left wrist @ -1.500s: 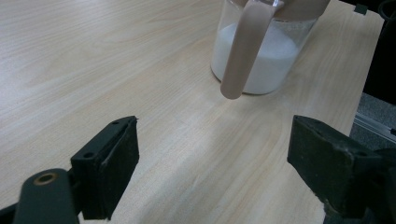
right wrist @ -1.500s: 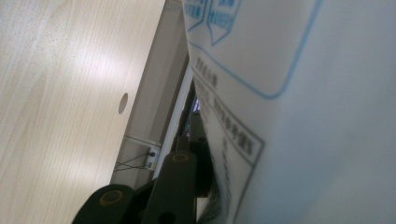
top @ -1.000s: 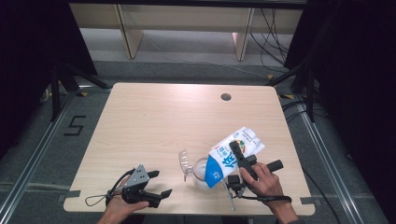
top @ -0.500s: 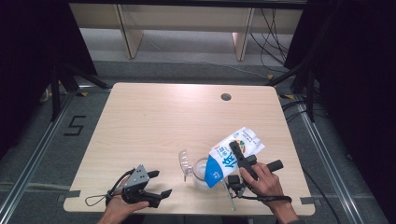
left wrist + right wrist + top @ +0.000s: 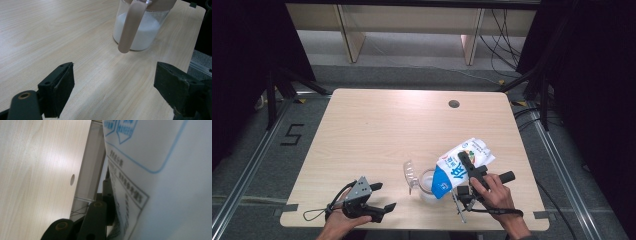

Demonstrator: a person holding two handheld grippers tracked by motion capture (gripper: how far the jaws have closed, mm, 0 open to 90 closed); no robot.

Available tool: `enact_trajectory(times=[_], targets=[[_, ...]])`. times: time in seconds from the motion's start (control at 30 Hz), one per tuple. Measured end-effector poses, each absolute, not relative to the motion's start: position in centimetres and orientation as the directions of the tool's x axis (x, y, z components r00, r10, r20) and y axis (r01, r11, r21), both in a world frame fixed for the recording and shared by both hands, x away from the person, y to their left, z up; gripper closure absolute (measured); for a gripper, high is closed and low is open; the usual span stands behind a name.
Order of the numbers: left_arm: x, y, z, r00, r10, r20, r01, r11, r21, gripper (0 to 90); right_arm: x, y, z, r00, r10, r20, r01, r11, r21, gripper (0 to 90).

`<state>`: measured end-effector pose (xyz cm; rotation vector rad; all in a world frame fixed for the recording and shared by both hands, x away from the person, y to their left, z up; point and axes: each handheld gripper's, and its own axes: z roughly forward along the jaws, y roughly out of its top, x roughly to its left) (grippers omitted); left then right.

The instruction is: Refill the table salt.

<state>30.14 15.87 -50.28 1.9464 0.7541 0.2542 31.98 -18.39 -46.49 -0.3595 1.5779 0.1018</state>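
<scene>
A white and blue milk carton (image 5: 459, 166) is tipped over a clear glass jug (image 5: 424, 182) near the table's front edge. My right gripper (image 5: 468, 167) is shut on the carton, whose printed side (image 5: 160, 177) lies close against the camera in the right gripper view. The jug (image 5: 137, 30) has a handle (image 5: 130, 27) and holds white milk at its bottom. My left gripper (image 5: 379, 196) rests open on the table at the front left, a short way from the jug, with nothing between its fingers (image 5: 58, 87).
The wooden table (image 5: 377, 130) has a small round hole (image 5: 454, 104) near its far right edge. Shelf legs and cables stand on the floor beyond the table. Dark curtains flank both sides.
</scene>
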Motion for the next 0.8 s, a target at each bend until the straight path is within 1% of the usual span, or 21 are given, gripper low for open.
enact_trajectory(times=[0.03, 0.07, 0.1, 0.13, 0.2, 0.23, 0.27, 0.3, 0.33, 0.37, 0.4, 0.43, 0.47, 0.53, 0.6, 0.67, 0.7, 0.77, 0.8], targets=[[30.1, 15.9, -50.2, 0.784, 0.605, -0.138, 0.397, -0.318, 0.861, 16.1, 32.1, -18.4, -46.3, -0.001, -0.174, -0.985, -0.302, 0.939, -0.165, 83.5], [30.1, 15.9, -50.2, 0.784, 0.605, -0.138, 0.398, -0.32, 0.86, 16.1, 32.2, -18.4, -46.4, -0.017, -0.151, -0.988, -0.306, 0.942, -0.139, 83.5], [30.1, 15.9, -50.2, 0.784, 0.605, -0.138, 0.397, -0.318, 0.861, 16.1, 32.1, -18.5, -46.6, -0.046, -0.111, -0.993, -0.289, 0.953, -0.093, 83.6], [30.1, 15.9, -50.3, 0.784, 0.605, -0.139, 0.395, -0.314, 0.863, 16.1, 32.2, -18.5, -46.4, -0.045, -0.125, -0.991, -0.29, 0.951, -0.107, 83.6], [30.2, 15.9, -50.3, 0.787, 0.601, -0.142, 0.395, -0.313, 0.864, 16.1, 32.5, -18.6, -46.2, -0.03, -0.127, -0.991, -0.324, 0.939, -0.11, 83.6], [30.2, 15.9, -50.3, 0.787, 0.601, -0.142, 0.395, -0.313, 0.864, 16.1, 32.4, -18.7, -46.2, -0.058, -0.097, -0.994, -0.301, 0.951, -0.075, 83.6], [30.1, 15.9, -50.3, 0.785, 0.604, -0.14, 0.396, -0.314, 0.863, 16.1, 32.3, -18.7, -46.0, -0.069, -0.099, -0.993, -0.293, 0.953, -0.075, 83.6], [30.1, 15.9, -50.3, 0.786, 0.603, -0.139, 0.396, -0.318, 0.861, 16.1, 32.4, -18.7, -46.1, -0.087, -0.074, -0.993, -0.3, 0.953, -0.045, 83.7], [30.1, 15.9, -50.3, 0.787, 0.601, -0.14, 0.396, -0.318, 0.861, 16.1, 32.4, -18.7, -45.8, -0.087, -0.095, -0.992, -0.305, 0.95, -0.064, 83.7], [30.2, 15.9, -50.3, 0.787, 0.601, -0.141, 0.395, -0.315, 0.863, 16.1, 32.4, -18.8, -46.0, -0.106, -0.056, -0.993, -0.293, 0.956, -0.022, 83.7], [30.1, 15.9, -50.2, 0.786, 0.602, -0.14, 0.397, -0.318, 0.861, 16.1, 32.5, -18.8, -45.8, -0.114, -0.065, -0.991, -0.298, 0.954, -0.029, 83.7], [30.1, 15.9, -50.2, 0.786, 0.602, -0.14, 0.397, -0.318, 0.861, 16.1, 32.5, -18.9, -46.0, -0.129, -0.029, -0.991, -0.291, 0.957, 0.01, 83.7], [30.1, 15.9, -50.2, 0.786, 0.602, -0.14, 0.397, -0.318, 0.861, 16.1, 32.6, -19.0, -45.9, -0.129, -0.035, -0.991, -0.292, 0.956, 0.004, 83.7], [30.1, 15.9, -50.2, 0.786, 0.602, -0.141, 0.397, -0.318, 0.861, 16.1, 32.7, -19.2, -46.0, -0.164, 0.024, -0.986, -0.285, 0.956, 0.07, 83.8], [30.2, 15.9, -50.3, 0.787, 0.6, -0.141, 0.394, -0.314, 0.864, 16.1, 32.9, -19.4, -45.7, -0.173, 0.038, -0.984, -0.292, 0.952, 0.088, 84.0], [30.2, 15.9, -50.3, 0.786, 0.602, -0.141, 0.395, -0.313, 0.864, 16.1, 33.1, -19.7, -45.6, -0.206, 0.093, -0.974, -0.286, 0.946, 0.151, 84.0], [30.2, 15.9, -50.3, 0.787, 0.6, -0.142, 0.395, -0.313, 0.864, 16.1, 33.2, -19.9, -45.7, -0.226, 0.141, -0.964, -0.269, 0.942, 0.201, 84.0], [30.1, 15.9, -50.3, 0.785, 0.603, -0.141, 0.396, -0.314, 0.863, 16.1, 33.4, -20.2, -45.7, -0.249, 0.178, -0.952, -0.267, 0.932, 0.244, 84.0], [30.1, 15.9, -50.3, 0.784, 0.605, -0.14, 0.396, -0.313, 0.863, 16.1, 33.4, -20.4, -45.6, -0.27, 0.206, -0.94, -0.243, 0.931, 0.274, 84.0]])
